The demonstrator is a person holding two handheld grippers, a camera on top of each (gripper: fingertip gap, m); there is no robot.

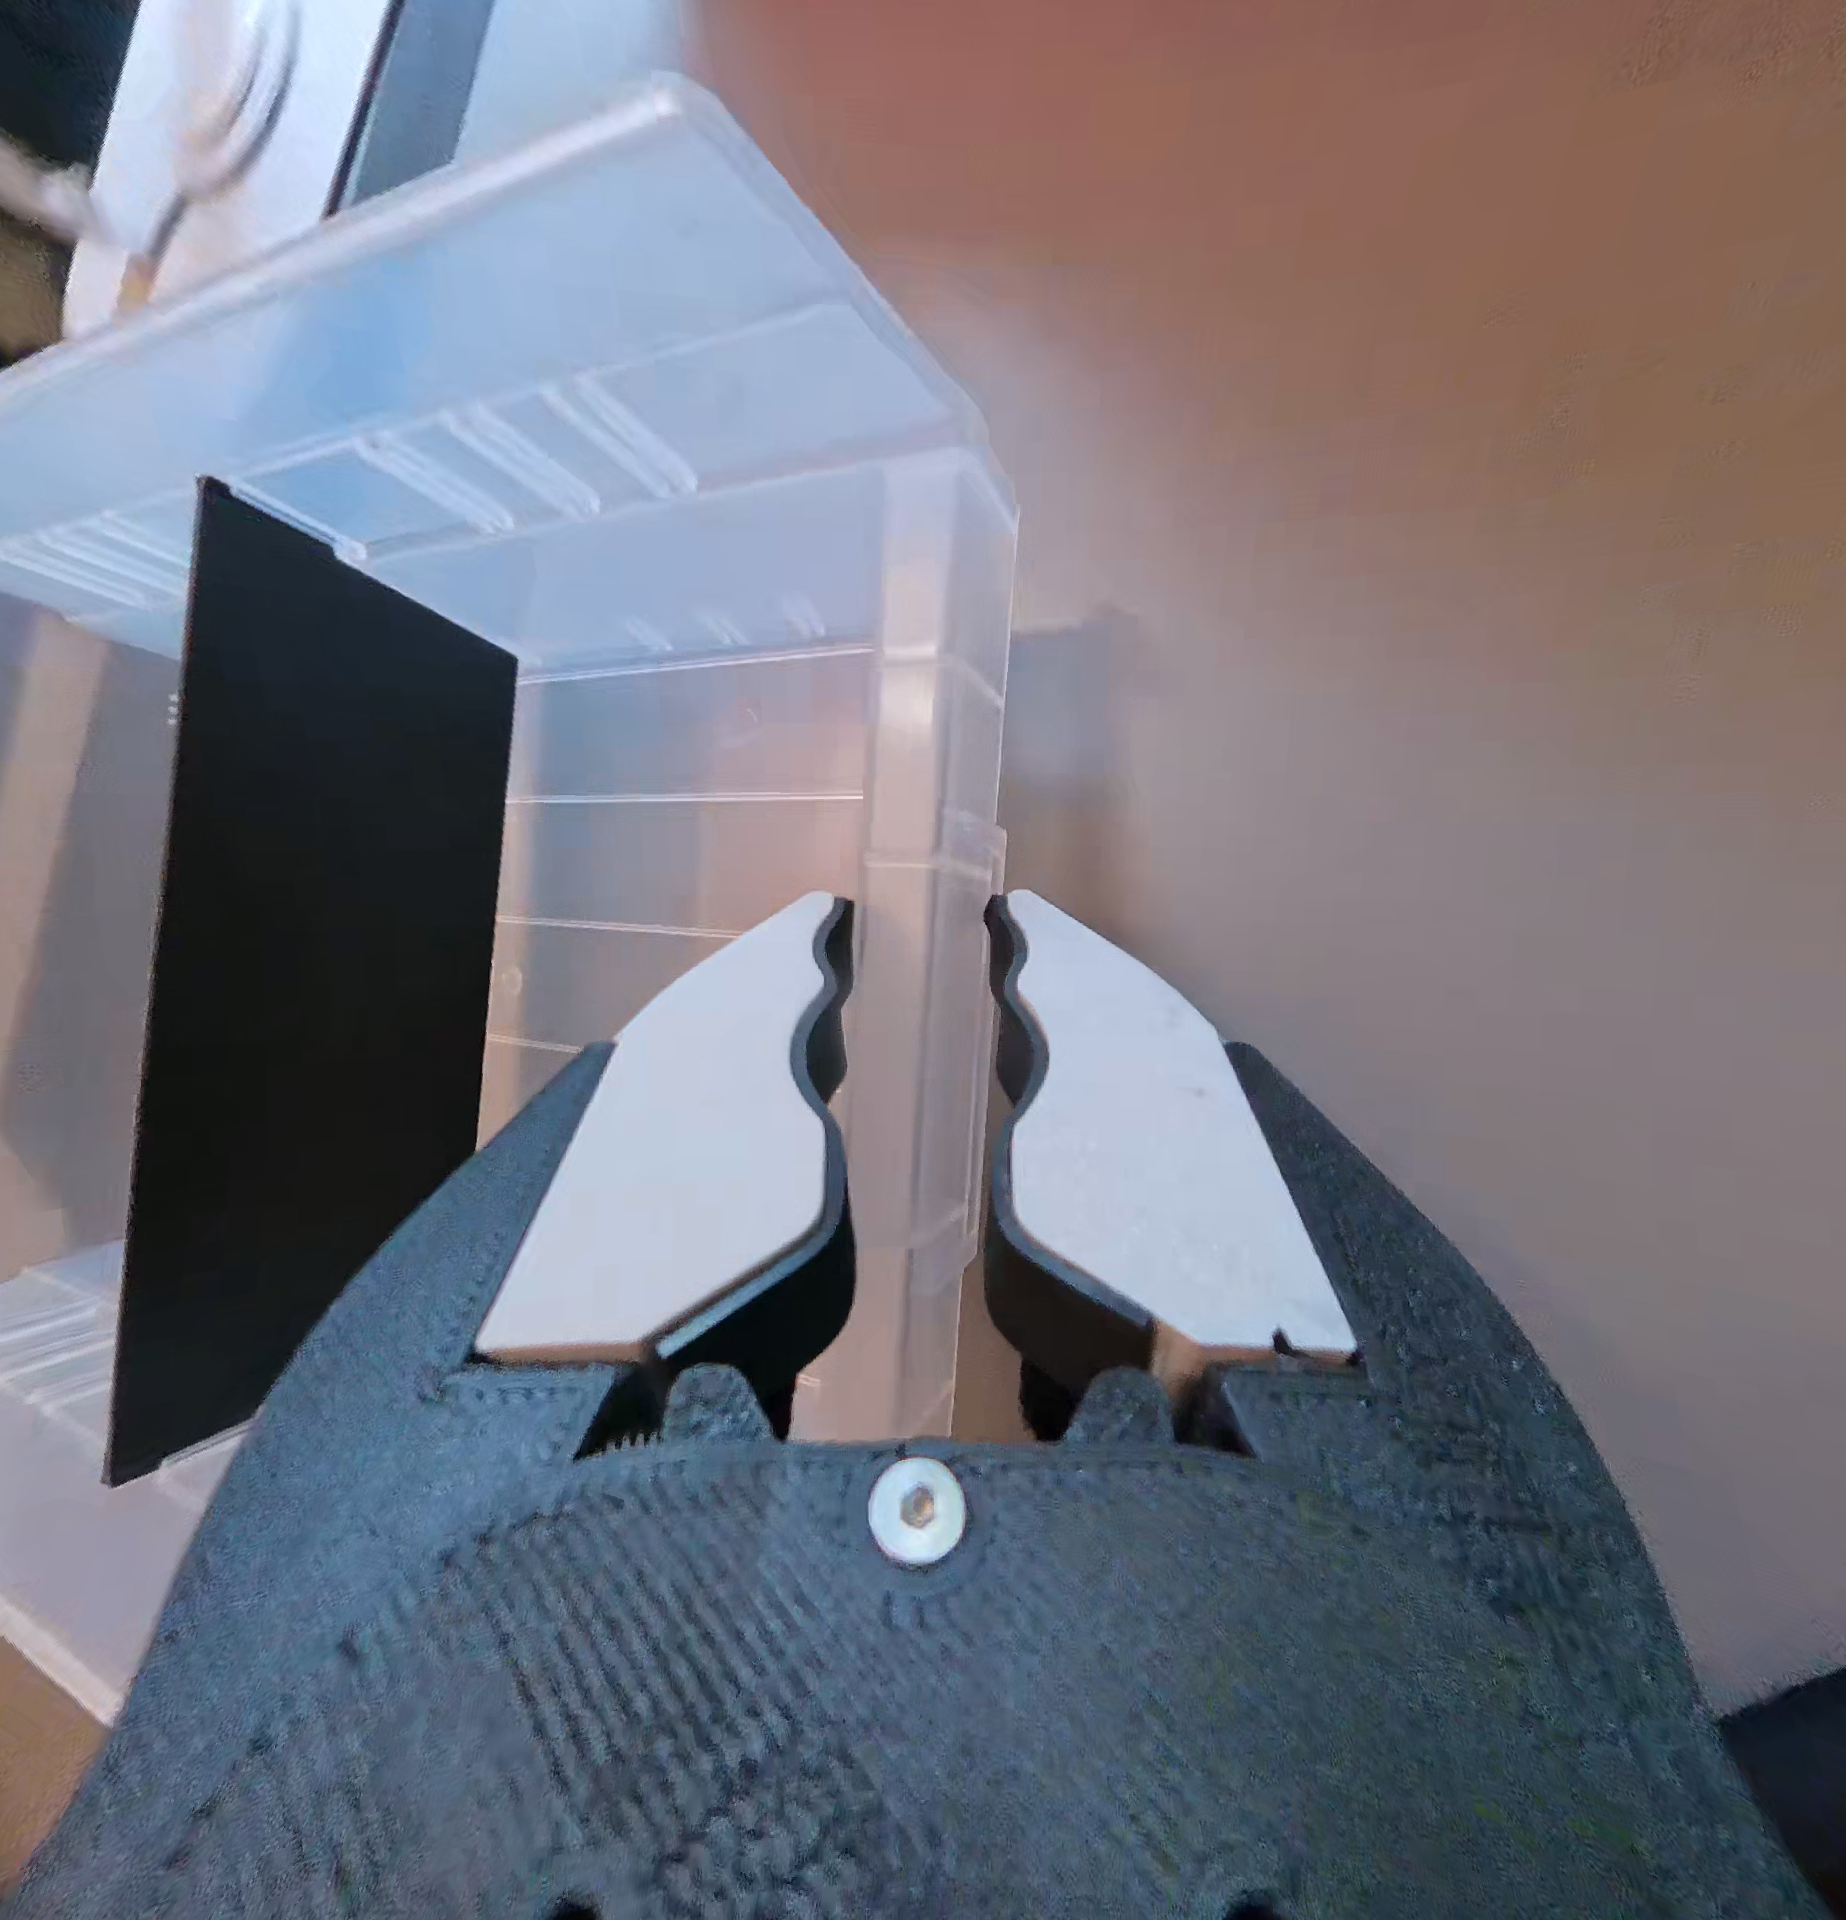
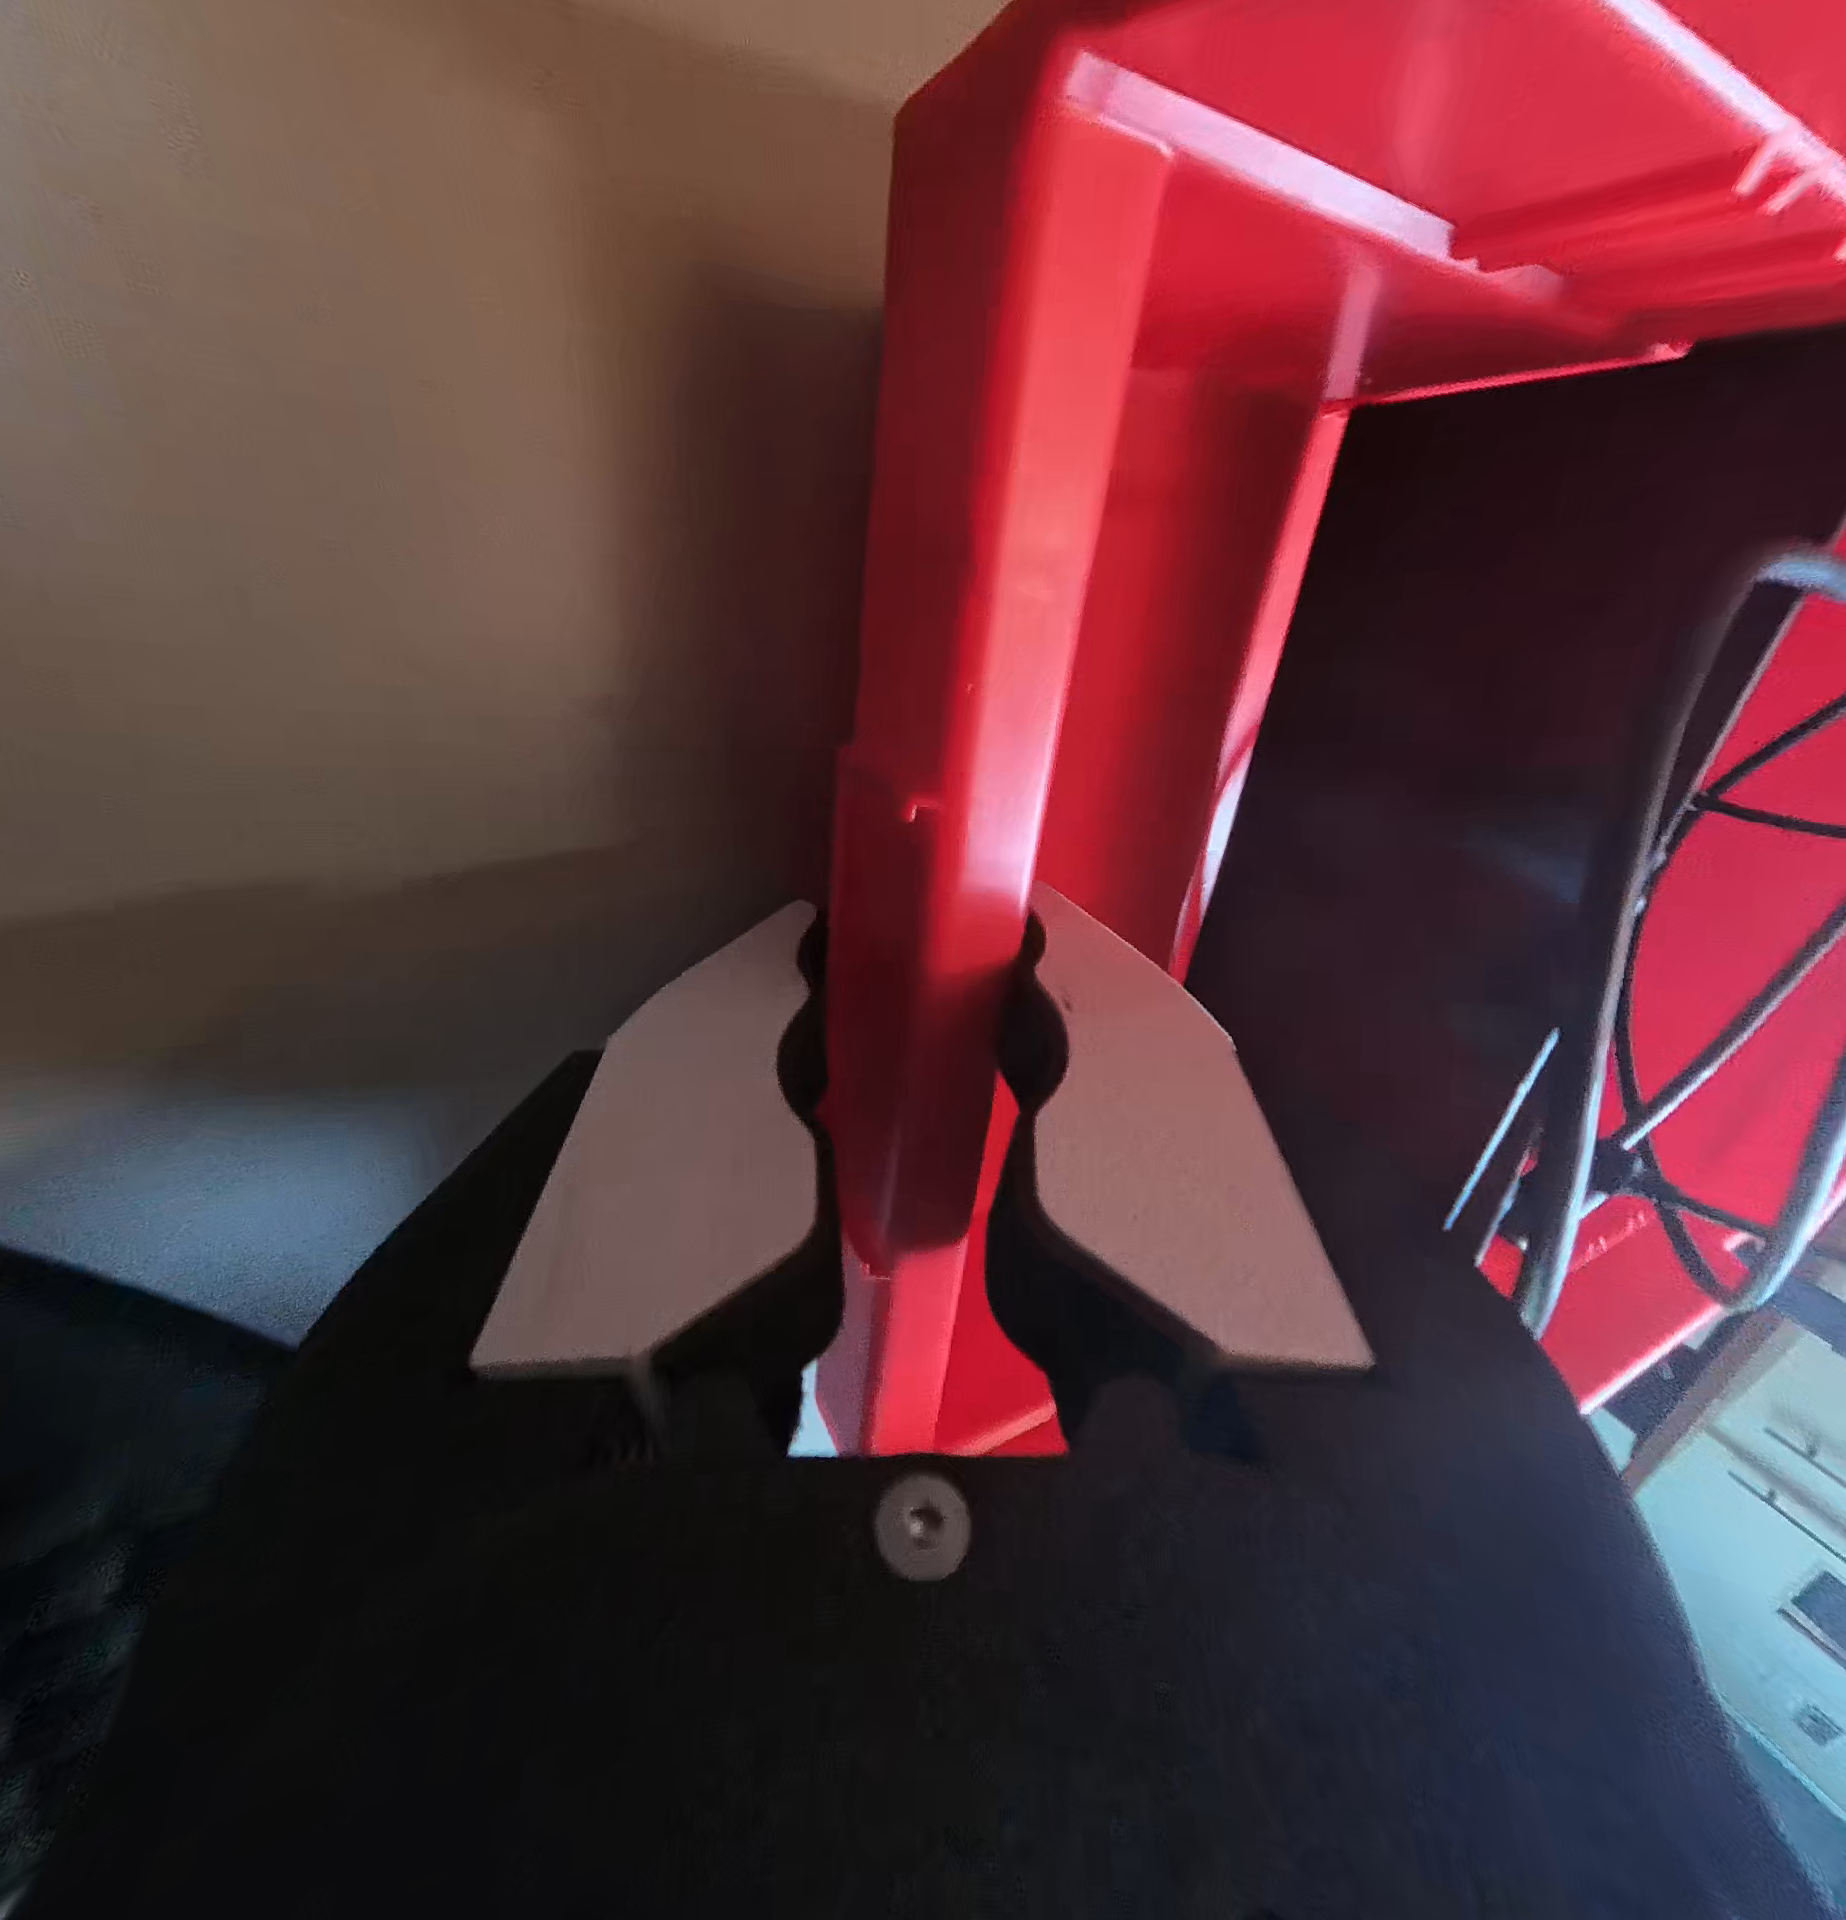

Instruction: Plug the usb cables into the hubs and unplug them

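In the left wrist view my left gripper (image 1: 919,914) is closed around the upright corner edge of a clear plastic bin (image 1: 690,727). A flat black slab (image 1: 327,935) leans inside it. In the right wrist view my right gripper (image 2: 924,914) is shut on the corner edge of a red plastic bin (image 2: 1002,520). The red bin is tilted. It holds a dark panel (image 2: 1470,727) and thin black and grey cables (image 2: 1729,935). No hub ports or USB plugs show clearly in either view.
A tan surface (image 1: 1418,727) fills the background beside the clear bin and also shows beside the red bin (image 2: 379,416). A blurred white object (image 1: 223,156) lies past the clear bin. Pale cabinet fronts (image 2: 1750,1475) show below the red bin. My hands' fingertips stand some 30 cm from each other.
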